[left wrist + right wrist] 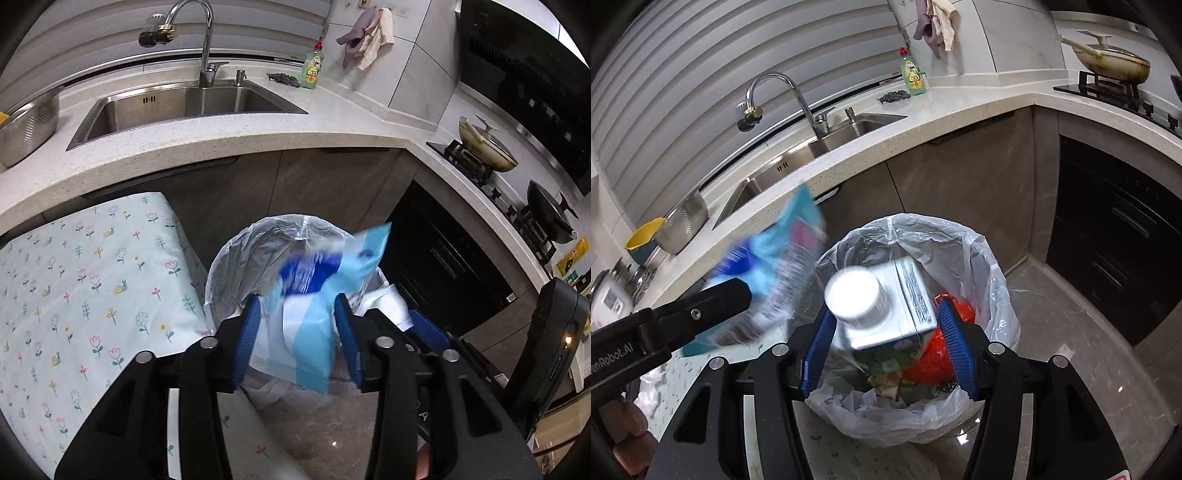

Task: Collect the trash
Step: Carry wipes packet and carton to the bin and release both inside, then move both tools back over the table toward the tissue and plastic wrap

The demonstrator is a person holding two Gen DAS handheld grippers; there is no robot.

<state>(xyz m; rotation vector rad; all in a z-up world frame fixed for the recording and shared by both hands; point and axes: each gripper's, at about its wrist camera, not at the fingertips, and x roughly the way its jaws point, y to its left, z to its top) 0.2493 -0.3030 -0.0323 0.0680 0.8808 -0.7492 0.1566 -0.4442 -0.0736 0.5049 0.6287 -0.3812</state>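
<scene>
left gripper (297, 332) clamps blue wrapper (332, 266) | right gripper (886, 341) clamps carton (886, 306) | both over part-filled bin (979, 251); release pending

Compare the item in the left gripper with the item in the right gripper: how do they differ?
The blue plastic wrapper is thin, crumpled film; the carton is a rigid box with a round white cap. The wrapper is light and dark blue; the carton is mostly white with printed text. The wrapper shows beside the trash bin in the right wrist view; the carton is over its opening. Both sit between blue fingers.
</scene>
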